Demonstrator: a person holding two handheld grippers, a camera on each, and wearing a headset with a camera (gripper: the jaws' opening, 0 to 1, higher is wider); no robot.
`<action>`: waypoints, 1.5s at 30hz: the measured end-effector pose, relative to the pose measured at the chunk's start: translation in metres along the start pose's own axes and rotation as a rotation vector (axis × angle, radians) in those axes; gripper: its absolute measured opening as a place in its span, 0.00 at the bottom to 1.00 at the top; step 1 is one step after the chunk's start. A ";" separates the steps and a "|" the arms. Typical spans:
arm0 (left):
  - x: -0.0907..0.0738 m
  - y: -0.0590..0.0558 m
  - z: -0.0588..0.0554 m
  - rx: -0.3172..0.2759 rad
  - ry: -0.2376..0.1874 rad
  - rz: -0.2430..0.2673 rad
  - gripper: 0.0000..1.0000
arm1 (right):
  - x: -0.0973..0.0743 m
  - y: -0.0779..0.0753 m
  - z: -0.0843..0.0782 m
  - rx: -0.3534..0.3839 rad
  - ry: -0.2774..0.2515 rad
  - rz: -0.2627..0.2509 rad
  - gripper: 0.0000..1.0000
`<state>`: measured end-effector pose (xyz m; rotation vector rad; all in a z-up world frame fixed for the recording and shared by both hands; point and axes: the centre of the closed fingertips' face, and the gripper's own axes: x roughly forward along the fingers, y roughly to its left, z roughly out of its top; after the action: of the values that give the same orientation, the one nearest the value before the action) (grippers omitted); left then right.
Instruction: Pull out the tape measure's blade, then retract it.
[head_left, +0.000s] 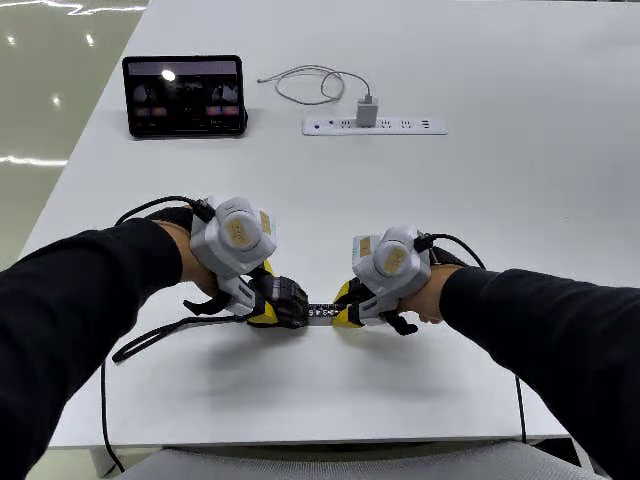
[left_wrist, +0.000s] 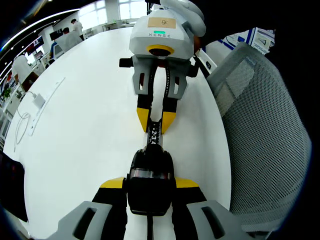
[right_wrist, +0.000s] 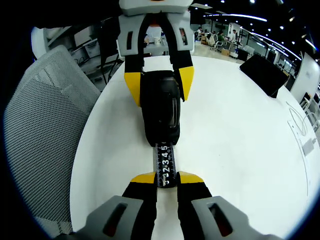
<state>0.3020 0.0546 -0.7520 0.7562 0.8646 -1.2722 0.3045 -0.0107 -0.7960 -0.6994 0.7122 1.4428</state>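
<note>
Left tongs (left_wrist: 150, 184) clamp case (right_wrist: 160, 105), right (right_wrist: 161, 178) blade (right_wrist: 163, 159) (near edge (head_left: 300, 441))

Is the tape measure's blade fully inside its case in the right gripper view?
No, a short numbered stretch of blade runs from the case to the right gripper, which is shut on its end.

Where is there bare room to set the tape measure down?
Bare table between the power strip and the tape measure, also right of the strip. Crowded near the front edge: left gripper holds it, right gripper its blade.
</note>
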 end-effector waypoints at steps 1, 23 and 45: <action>0.000 0.000 0.000 0.000 0.000 0.000 0.30 | 0.000 0.000 0.000 -0.001 0.000 -0.001 0.10; 0.000 0.001 -0.001 0.010 0.000 0.001 0.30 | -0.009 -0.002 -0.010 0.039 -0.011 -0.010 0.10; 0.001 0.000 0.000 0.007 -0.002 0.009 0.30 | -0.016 -0.001 -0.018 0.031 0.003 -0.012 0.10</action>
<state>0.3016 0.0542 -0.7524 0.7636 0.8545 -1.2679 0.3053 -0.0348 -0.7949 -0.6809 0.7305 1.4175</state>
